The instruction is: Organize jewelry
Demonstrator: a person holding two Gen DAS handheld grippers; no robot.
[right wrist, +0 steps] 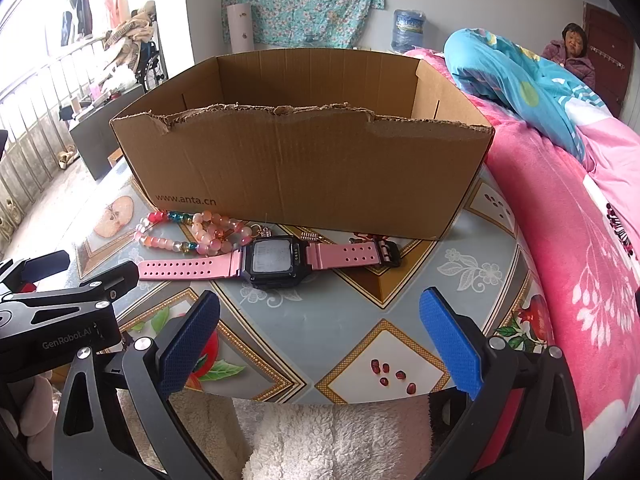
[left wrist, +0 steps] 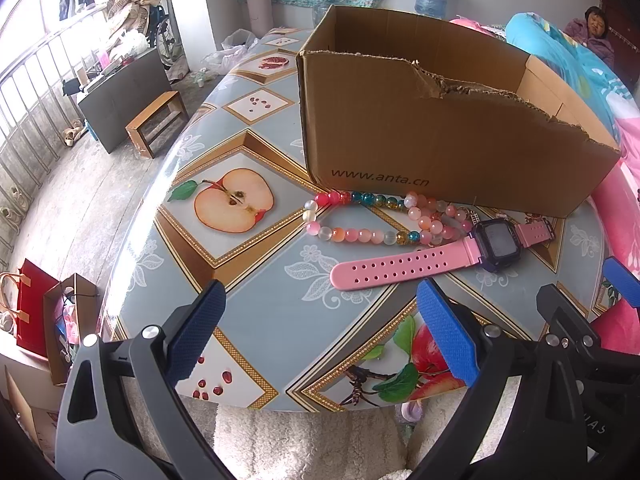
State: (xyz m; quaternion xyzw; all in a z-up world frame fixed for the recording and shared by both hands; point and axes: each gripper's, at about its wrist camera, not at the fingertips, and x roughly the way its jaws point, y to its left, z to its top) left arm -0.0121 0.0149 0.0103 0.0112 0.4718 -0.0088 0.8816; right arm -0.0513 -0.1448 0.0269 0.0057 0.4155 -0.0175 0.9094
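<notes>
The watch [right wrist: 276, 259] lies flat on the table [right wrist: 460, 292] before the box [right wrist: 304, 168], strap running crosswise, straight ahead of the right gripper [right wrist: 320, 340] (nearer); both it and the left gripper [left wrist: 320, 332] gape empty.

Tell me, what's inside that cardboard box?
Only the bare inner walls of the cardboard box show. Its torn front wall hides the floor, so any contents there cannot be seen.
</notes>
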